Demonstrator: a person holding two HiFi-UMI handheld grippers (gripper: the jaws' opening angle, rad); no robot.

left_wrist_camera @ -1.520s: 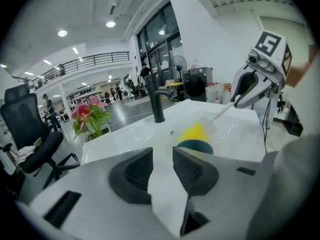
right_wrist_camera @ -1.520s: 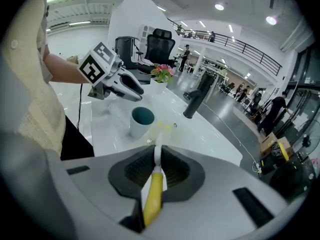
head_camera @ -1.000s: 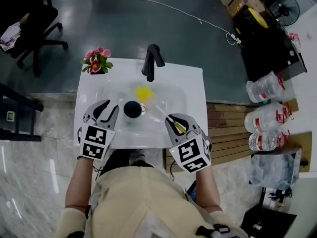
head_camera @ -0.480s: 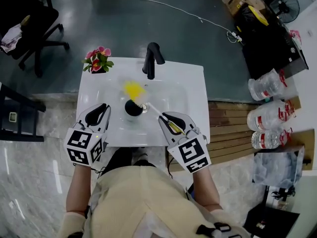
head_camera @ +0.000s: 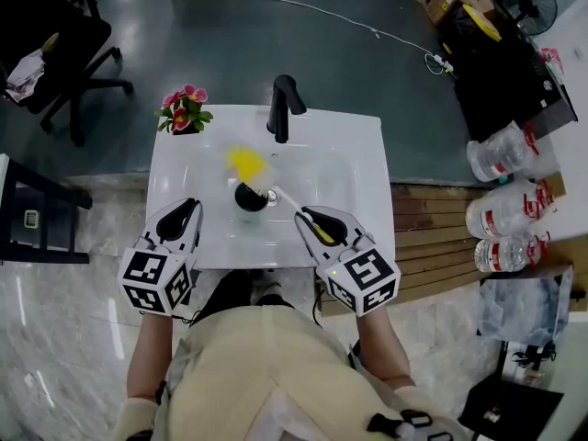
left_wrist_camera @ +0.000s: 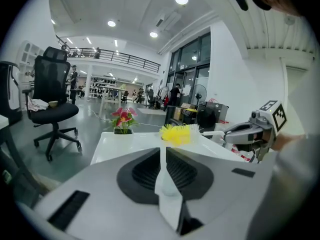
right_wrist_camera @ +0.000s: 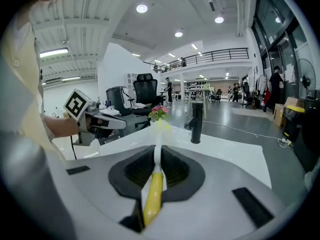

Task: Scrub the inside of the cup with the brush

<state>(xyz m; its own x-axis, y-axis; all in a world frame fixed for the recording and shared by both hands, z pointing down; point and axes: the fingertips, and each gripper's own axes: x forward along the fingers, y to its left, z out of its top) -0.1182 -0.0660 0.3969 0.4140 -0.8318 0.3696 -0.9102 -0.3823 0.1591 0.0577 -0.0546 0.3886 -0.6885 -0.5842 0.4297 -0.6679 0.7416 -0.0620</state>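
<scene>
A dark cup (head_camera: 250, 196) stands in the white sink (head_camera: 354, 168), near the drain. My right gripper (head_camera: 309, 217) (right_wrist_camera: 156, 151) is shut on the brush's yellow grip (right_wrist_camera: 153, 196). The white stem runs from it past the cup's right rim. The yellow brush head (head_camera: 243, 162) (left_wrist_camera: 176, 134) is in the air just beyond the cup. My left gripper (head_camera: 186, 208) (left_wrist_camera: 162, 151) is over the sink's front left edge, apart from the cup. Its jaws are closing the last bit and meet, with nothing between them. Both gripper views hide the cup.
A black faucet (head_camera: 283, 107) (right_wrist_camera: 196, 121) rises at the back of the sink. A pot of pink flowers (head_camera: 184, 113) (left_wrist_camera: 124, 118) sits at its back left corner. Large water bottles (head_camera: 501, 159) and wooden boards (head_camera: 432, 237) are to the right, an office chair (head_camera: 64, 39) at the far left.
My left gripper has pulled back from the cup toward the front left and shut. The brush head has shifted left, and is now just beyond the cup.
</scene>
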